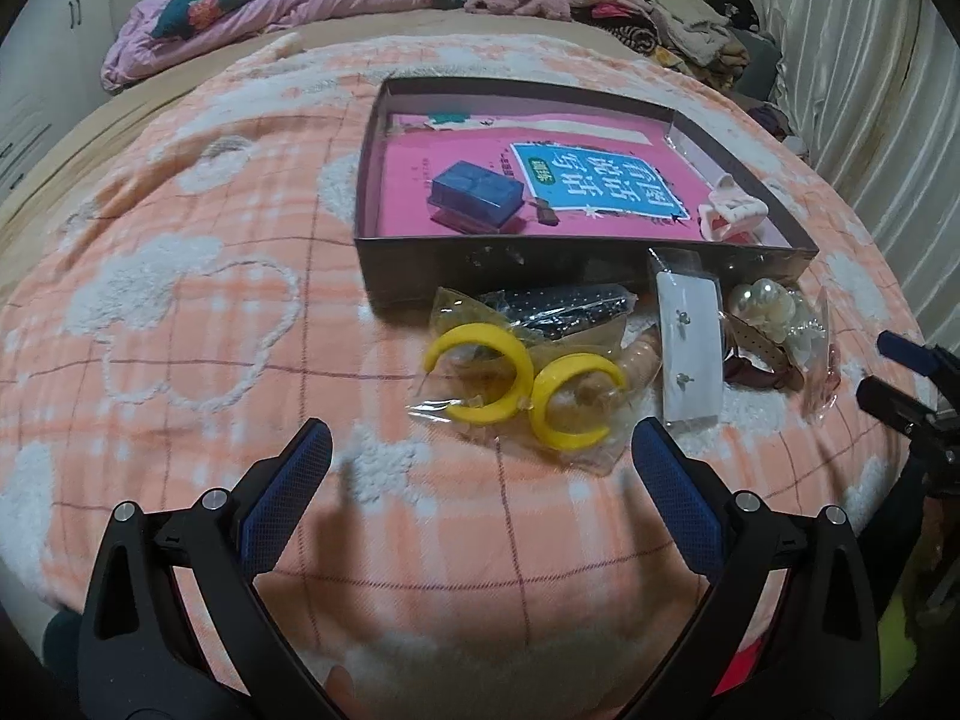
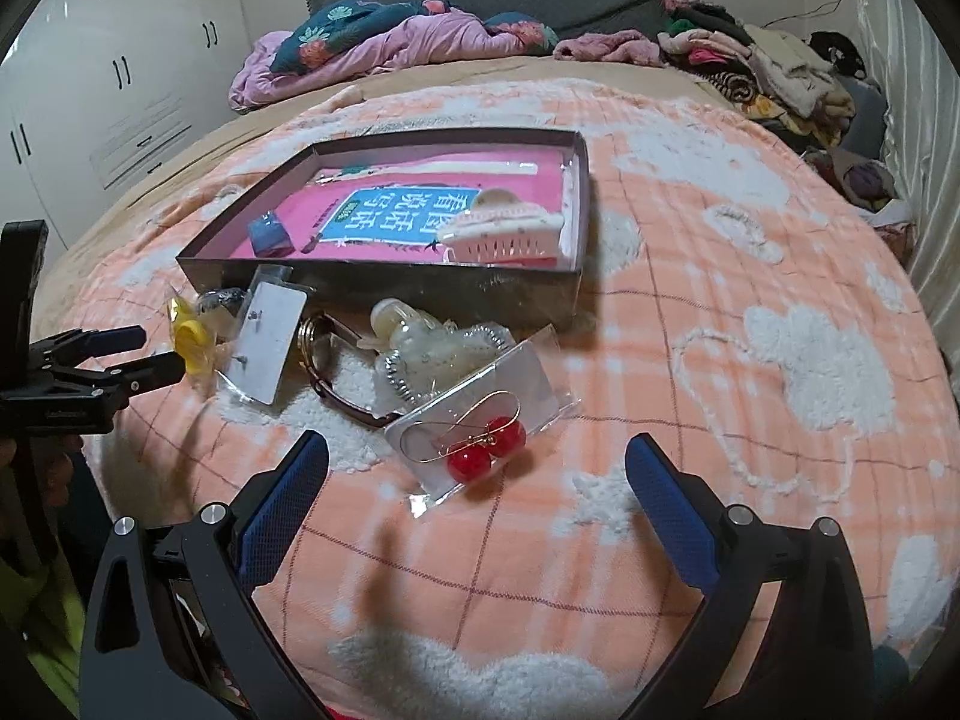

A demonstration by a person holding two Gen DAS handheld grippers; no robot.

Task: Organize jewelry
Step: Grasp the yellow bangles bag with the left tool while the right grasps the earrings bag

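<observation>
A shallow dark box (image 1: pixel 420 267) (image 2: pixel 384 285) with a pink lining lies on the bed. Inside are a small blue case (image 1: pixel 474 192) (image 2: pixel 270 234) and a pale pink hair claw (image 1: pixel 732 213) (image 2: pixel 504 228). In front of it lie bagged yellow hoop earrings (image 1: pixel 522 387) (image 2: pixel 192 342), a white stud card (image 1: pixel 690 348) (image 2: pixel 267 339), a pearl piece (image 1: pixel 768 306) (image 2: pixel 420 348), a watch strap (image 2: pixel 342 402) and bagged red ball earrings (image 2: pixel 489 441). My left gripper (image 1: pixel 480 450) is open just short of the yellow hoops. My right gripper (image 2: pixel 477 462) is open around the red earrings' bag.
An orange checked blanket (image 1: pixel 210 330) (image 2: pixel 750 330) covers the bed. Piled bedding (image 1: pixel 270 6) and clothes (image 2: pixel 768 66) lie at the far end. White wardrobes (image 2: pixel 90 90) stand left, a curtain (image 1: pixel 870 90) right. Each gripper shows in the other's view, the right gripper (image 1: pixel 900 378) and the left gripper (image 2: pixel 150 354).
</observation>
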